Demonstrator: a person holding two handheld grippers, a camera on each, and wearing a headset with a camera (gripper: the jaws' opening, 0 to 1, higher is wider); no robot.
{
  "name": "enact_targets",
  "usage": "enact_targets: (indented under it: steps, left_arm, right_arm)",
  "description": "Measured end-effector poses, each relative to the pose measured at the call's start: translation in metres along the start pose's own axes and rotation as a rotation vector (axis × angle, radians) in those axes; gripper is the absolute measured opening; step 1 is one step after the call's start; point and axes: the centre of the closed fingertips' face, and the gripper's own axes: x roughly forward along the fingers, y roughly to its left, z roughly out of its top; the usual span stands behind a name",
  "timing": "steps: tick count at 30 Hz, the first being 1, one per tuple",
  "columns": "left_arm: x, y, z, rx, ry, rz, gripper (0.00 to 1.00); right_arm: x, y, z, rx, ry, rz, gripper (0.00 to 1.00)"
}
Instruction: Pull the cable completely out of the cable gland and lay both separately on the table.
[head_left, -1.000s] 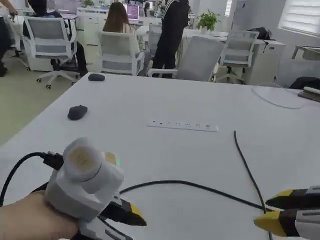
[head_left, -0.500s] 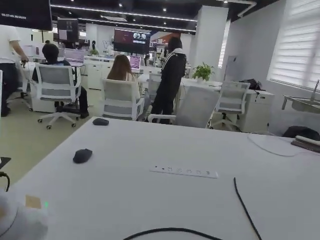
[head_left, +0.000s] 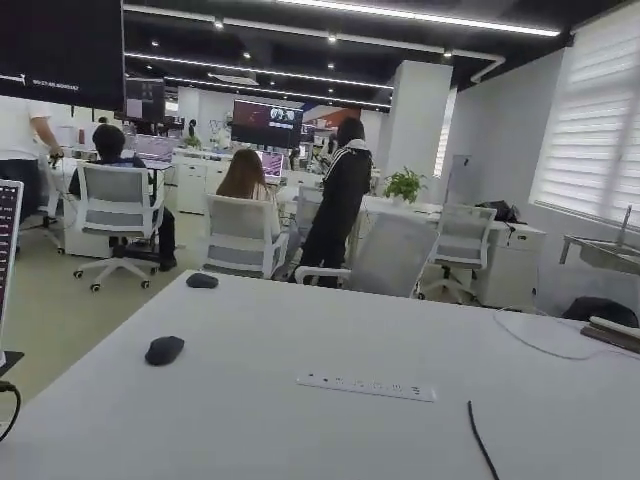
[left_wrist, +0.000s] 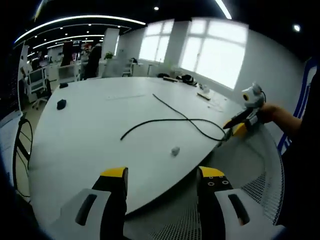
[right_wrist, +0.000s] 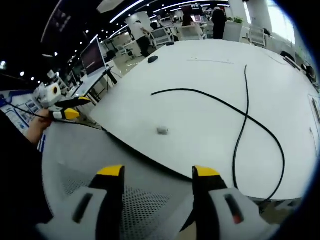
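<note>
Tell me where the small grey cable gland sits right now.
In both gripper views the small grey cable gland lies alone on the white table, close to the edge by the grippers, just clear of the long black cable.

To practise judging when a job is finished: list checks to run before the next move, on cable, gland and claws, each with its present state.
1. The cable is out of the cable gland: ok, apart.
2. The cable gland rests on the table: ok.
3. The cable lies wholly on the table: cannot tell; it reaches the edge.
4. The left claw is open and empty: ok.
5. The right claw is open and empty: ok.
</note>
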Motion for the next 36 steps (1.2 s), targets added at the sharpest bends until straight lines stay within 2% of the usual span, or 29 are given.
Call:
enact_targets:
  steps: [2,6,13,17,21,23,26,28,31,34,36]
  left_arm:
    - [0.001,0.003,0.001,-0.017,-0.024,0.006,0.56]
    - [0.003,0.003,0.0,-0.033,-0.03,0.009,0.56]
    - [0.007,0.003,0.001,-0.032,-0.022,0.016,0.56]
    - [0.01,0.004,-0.002,-0.037,-0.001,0.019,0.55]
    - [0.011,0.006,-0.002,-0.044,-0.004,0.027,0.55]
    - [0.014,0.01,-0.005,-0.047,-0.001,0.043,0.54]
    - [0.017,0.016,-0.01,-0.02,0.025,0.078,0.54]
    - [0.016,0.021,-0.01,-0.028,0.013,0.096,0.54]
    - [0.016,0.026,-0.007,-0.059,-0.018,0.104,0.54]
    - [0.021,0.032,-0.01,-0.066,-0.009,0.115,0.53]
    - [0.021,0.033,-0.01,-0.057,-0.005,0.12,0.52]
  right_arm:
    - [0.0,0.002,0.0,-0.002,0.011,-0.003,0.56]
    - [-0.004,0.005,-0.001,-0.024,0.021,0.002,0.58]
    - [-0.002,0.002,-0.008,0.002,0.034,0.02,0.57]
    - [0.0,0.002,-0.008,0.006,0.043,0.033,0.57]
    - [0.006,-0.001,-0.008,0.009,0.061,0.038,0.57]
    - [0.009,-0.002,-0.01,0.013,0.075,0.036,0.57]
    - [0.016,0.002,-0.014,0.006,0.104,0.039,0.57]
    - [0.019,0.003,-0.013,0.003,0.107,0.038,0.57]
    - [0.023,0.0,-0.018,-0.012,0.162,0.033,0.57]
    - [0.026,-0.004,-0.019,-0.009,0.18,0.029,0.57]
    - [0.026,-0.007,-0.018,-0.008,0.186,0.023,0.57]
